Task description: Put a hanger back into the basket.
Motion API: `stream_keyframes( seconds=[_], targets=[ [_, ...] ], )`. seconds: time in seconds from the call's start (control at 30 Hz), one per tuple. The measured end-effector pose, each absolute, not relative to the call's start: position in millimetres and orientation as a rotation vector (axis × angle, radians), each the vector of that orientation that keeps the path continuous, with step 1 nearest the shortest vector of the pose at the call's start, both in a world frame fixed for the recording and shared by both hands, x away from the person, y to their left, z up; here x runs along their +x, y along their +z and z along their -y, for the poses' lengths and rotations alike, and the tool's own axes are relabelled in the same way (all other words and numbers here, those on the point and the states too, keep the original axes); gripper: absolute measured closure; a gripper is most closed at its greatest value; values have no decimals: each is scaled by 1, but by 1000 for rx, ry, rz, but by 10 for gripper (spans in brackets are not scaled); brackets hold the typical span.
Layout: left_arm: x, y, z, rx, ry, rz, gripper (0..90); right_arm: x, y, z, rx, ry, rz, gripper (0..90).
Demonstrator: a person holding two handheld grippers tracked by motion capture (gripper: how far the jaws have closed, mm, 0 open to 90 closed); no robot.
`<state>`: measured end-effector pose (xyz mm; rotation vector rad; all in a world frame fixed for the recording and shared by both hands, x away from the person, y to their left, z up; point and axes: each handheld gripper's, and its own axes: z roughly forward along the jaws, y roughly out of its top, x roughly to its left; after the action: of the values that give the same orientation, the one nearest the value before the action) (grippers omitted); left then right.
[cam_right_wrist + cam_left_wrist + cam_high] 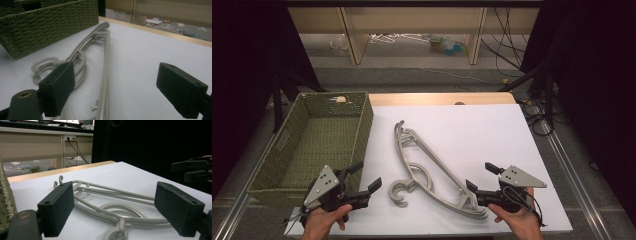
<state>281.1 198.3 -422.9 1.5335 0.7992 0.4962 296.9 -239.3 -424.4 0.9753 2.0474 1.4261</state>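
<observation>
Grey plastic hangers [427, 167], apparently two stacked, lie flat on the white table [492, 135], hooks pointing toward the person. The left gripper [364, 176] has its fingers [56, 211] spread wide and empty, the hooks just ahead of them and slightly to their right. The right gripper [482, 177] is also wide open and holds nothing; its nearer finger [58, 86] sits right beside the hangers' near shoulder end, apart from it as far as I can tell.

My worry is the stack: a pinch on one thin bar could lift only the upper hanger, or drag both sideways (smooth plastic on a smooth sheet slides easily). Hooks could also snag each other when lifted.

Beyond the left fingers' outer side stands a woven green basket [314, 137], open-topped; its tall near wall could catch a long hanger swung across too low.
</observation>
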Motion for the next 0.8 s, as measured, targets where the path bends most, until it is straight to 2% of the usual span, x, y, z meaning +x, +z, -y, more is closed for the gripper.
stream_keyframes(
  seconds=[0.47,0.8],
  targets=[
    [282,-423,-198,1537,496,-802,159,294,-426,230,941,1414,-2160,226],
    [282,-424,-197,1540,495,-802,159,294,-426,224,917,1389,-2201,225]
  ],
)
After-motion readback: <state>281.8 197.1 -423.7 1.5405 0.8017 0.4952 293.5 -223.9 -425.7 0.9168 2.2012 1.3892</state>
